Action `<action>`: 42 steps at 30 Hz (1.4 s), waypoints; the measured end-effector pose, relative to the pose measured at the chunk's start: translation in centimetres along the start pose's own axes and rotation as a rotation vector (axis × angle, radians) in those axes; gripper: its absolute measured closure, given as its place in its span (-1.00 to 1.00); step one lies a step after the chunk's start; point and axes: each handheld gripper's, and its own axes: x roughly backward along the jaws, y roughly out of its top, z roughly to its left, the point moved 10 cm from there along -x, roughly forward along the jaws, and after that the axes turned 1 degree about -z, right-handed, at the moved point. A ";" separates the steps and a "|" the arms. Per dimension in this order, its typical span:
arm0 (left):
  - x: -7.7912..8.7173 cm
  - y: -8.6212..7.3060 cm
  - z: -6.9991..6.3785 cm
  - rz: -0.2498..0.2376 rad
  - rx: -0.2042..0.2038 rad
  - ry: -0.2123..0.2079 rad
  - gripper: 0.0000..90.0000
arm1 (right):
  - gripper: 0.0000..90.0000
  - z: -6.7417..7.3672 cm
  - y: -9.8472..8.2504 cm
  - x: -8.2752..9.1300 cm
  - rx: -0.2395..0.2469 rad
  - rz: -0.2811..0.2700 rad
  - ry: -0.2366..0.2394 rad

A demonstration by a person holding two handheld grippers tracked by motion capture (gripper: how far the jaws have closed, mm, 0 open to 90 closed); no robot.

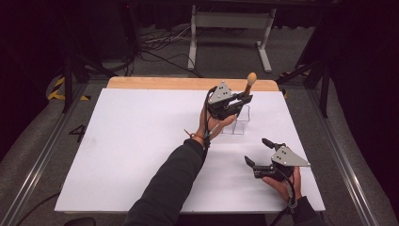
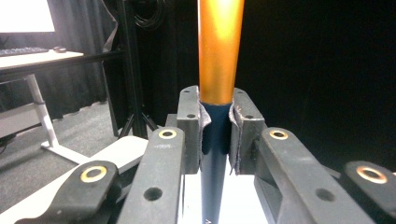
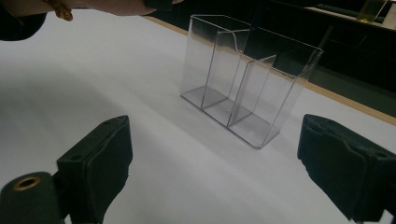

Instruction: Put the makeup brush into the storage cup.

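Note:
My left gripper point(image 1: 243, 100) is shut on a slim stick point(image 1: 248, 87) with an orange upper shaft and a pale rounded tip, held upright just above a clear plastic holder point(image 1: 239, 123). In the left gripper view the pads point(image 2: 204, 123) of my left gripper point(image 2: 217, 114) clamp the stick point(image 2: 219, 46) where orange meets dark blue. My right gripper point(image 1: 258, 151) rests open near the table's front right, nothing between its jaws. In the right gripper view my right gripper point(image 3: 222, 163) faces the clear holder point(image 3: 243, 84), which has three empty compartments.
A white board point(image 1: 141, 141) covers the table, with a wooden strip point(image 1: 164, 83) along the far edge. Beyond it stand a white desk frame point(image 1: 230, 21) and floor cables point(image 1: 160, 42). Dark stands flank the table.

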 end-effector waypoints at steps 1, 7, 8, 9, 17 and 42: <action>-0.2 -0.1 0.1 0.003 -0.004 0.006 0.72 | -0.76 0.0 0.0 0.0 0.002 0.003 0.001; -1.2 -0.8 0.3 0.027 -0.003 0.011 0.72 | -0.76 0.0 0.0 0.0 -0.001 0.001 0.001; -1.3 -0.9 0.3 0.026 0.002 0.010 0.72 | -0.76 0.0 0.0 0.0 0.000 0.003 0.002; -1.5 -1.0 0.4 0.030 0.004 0.010 0.72 | -0.76 0.0 0.0 0.0 0.000 0.003 0.003; -2.3 -2.0 0.3 0.050 0.012 0.012 0.72 | -0.76 0.1 -0.1 0.0 -0.002 0.004 0.011; -2.4 -4.3 0.2 0.103 0.020 0.011 0.72 | -0.76 0.1 -0.1 0.0 0.002 0.010 0.014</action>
